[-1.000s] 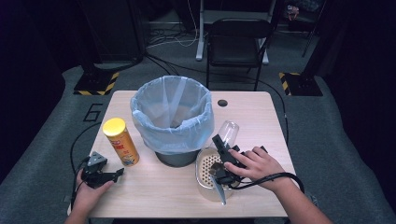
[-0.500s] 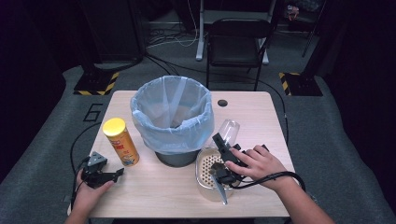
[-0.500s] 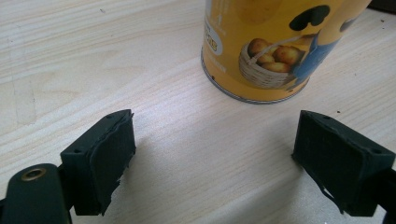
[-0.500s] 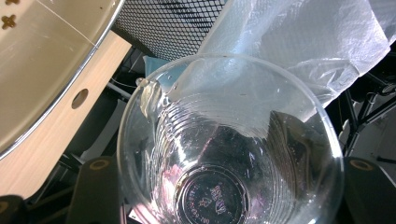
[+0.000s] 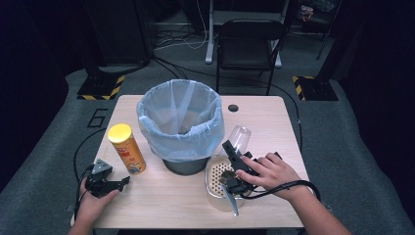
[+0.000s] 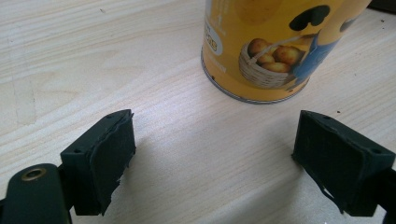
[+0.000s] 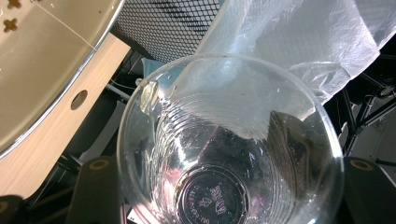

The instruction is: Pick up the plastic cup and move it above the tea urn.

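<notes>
A clear plastic cup [image 5: 239, 136] is tilted just right of the bin, and my right gripper [image 5: 234, 148] is shut on it. In the right gripper view the cup [image 7: 224, 154] sits between the two black jaws, with my right gripper [image 7: 229, 189] closed on its sides. A yellow chip can [image 5: 126, 149] stands upright at the table's left. My left gripper [image 5: 122, 182] rests low on the table in front of that can, open, with nothing between its fingers. In the left gripper view the can [image 6: 275, 46] stands a short way beyond my left gripper [image 6: 215, 158].
A grey mesh bin lined with a pale blue bag [image 5: 147, 127] stands mid-table; its mesh [image 7: 163, 23] and bag [image 7: 289, 37] are close to the cup. A perforated metal bowl [image 5: 214, 180] lies under the right hand. A black chair [image 5: 249, 46] stands behind the wooden table [image 5: 166, 200].
</notes>
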